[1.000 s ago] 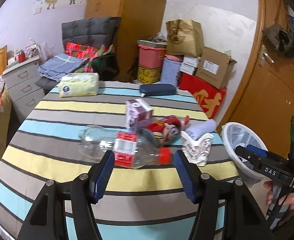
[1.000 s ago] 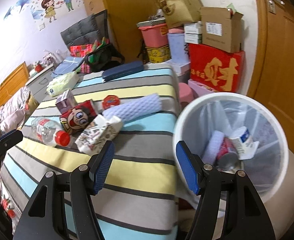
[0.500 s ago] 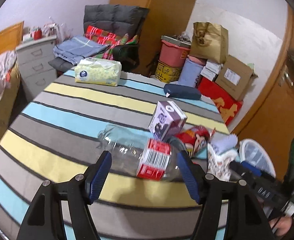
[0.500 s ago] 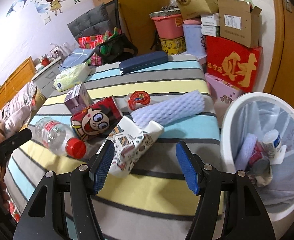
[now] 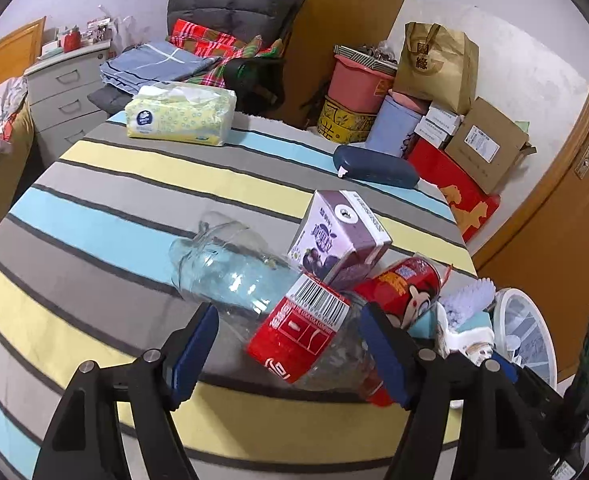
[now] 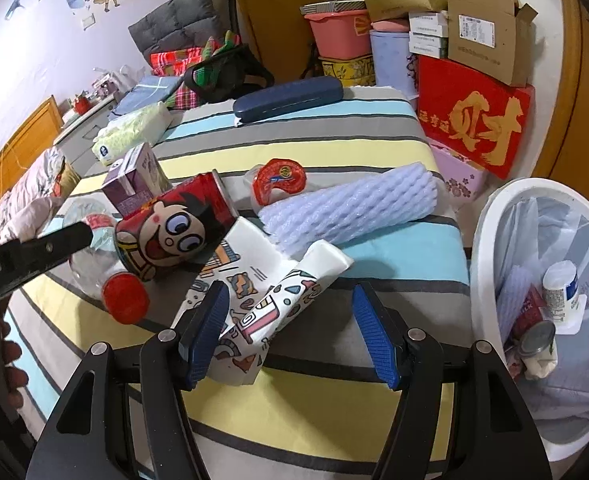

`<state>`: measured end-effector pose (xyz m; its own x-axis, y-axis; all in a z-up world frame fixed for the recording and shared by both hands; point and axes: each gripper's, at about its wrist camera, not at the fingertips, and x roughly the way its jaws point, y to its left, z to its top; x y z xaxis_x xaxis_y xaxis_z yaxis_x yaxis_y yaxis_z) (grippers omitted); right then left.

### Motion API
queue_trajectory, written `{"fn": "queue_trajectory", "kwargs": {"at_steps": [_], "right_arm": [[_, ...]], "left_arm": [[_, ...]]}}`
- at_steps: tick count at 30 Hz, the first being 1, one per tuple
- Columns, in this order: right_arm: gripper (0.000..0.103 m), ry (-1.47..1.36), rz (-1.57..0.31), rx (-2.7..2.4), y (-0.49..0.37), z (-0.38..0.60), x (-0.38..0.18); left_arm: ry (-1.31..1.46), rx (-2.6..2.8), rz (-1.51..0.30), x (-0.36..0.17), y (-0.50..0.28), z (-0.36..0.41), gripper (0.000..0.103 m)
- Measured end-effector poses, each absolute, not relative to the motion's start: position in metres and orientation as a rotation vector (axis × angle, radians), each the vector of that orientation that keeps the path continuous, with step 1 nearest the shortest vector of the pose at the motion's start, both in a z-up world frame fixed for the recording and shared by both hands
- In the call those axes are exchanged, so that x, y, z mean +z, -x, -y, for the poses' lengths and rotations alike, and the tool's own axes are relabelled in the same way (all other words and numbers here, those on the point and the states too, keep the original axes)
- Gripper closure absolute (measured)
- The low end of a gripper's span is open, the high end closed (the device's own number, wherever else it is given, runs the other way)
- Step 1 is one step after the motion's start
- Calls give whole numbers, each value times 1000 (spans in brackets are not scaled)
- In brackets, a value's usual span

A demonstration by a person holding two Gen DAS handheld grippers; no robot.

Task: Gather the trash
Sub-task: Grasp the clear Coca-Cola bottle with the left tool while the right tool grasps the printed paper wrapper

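Bottle [image 5: 294, 312] is now the target on the left: it lies on its side on the striped table [image 5: 134, 208], red cap toward the bin, and the left gripper [image 5: 290, 356] has closed in on it since a second ago, when it sat well back from the table edge. Its jaws have just been opening, and they now stand spread to either side of the red label; the bottle's body is between them, but the pads do not look to be pressing on it (the right pad comes very near the neck, so contact there is hard to rule out).

Right gripper [image 6: 290, 332] has dropped toward the table too, swinging away from the bin [image 6: 490, 216] that filled its view earlier. Its jaws are wide, as before, and a patterned carton [image 6: 262, 304] lies between them; the left pad is at the carton's edge, with no squeeze visible.

Both hands look staged for a grab, so I judge this the end of the reach. Neither piece is lifted yet. The can [image 6: 166, 232] and juice box [image 5: 336, 236] crowd the bottle and may get knocked when the left jaws close.
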<state>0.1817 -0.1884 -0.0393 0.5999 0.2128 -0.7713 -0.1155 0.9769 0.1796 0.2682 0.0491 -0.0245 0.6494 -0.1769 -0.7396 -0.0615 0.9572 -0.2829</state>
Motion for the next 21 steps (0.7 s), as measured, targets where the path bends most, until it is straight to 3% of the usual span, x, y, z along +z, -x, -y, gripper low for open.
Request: {"fn": "queue_trajectory", "kwargs": {"at_steps": [6,8,10,13,21], "right_arm": [[38,-114,-916,191,-186,190,-40],[49,-115,-905,194,-184,190,-38],[72,-119,-901,198,-184,190,-38],[83,-127,-896,220,-183,191,-37],[85,-85,-886,236,-178,187,-36]], "left_arm": [[254,-73,-875,-25,-270,-50,24],[222,-56,-873,-21,-266,-54,24],[206,-39,-880,-20,-264,-59,24],[250,-58,-899,-21,-265,-67,24],[296,-7,-885,-20,-287,-65,24]]}}
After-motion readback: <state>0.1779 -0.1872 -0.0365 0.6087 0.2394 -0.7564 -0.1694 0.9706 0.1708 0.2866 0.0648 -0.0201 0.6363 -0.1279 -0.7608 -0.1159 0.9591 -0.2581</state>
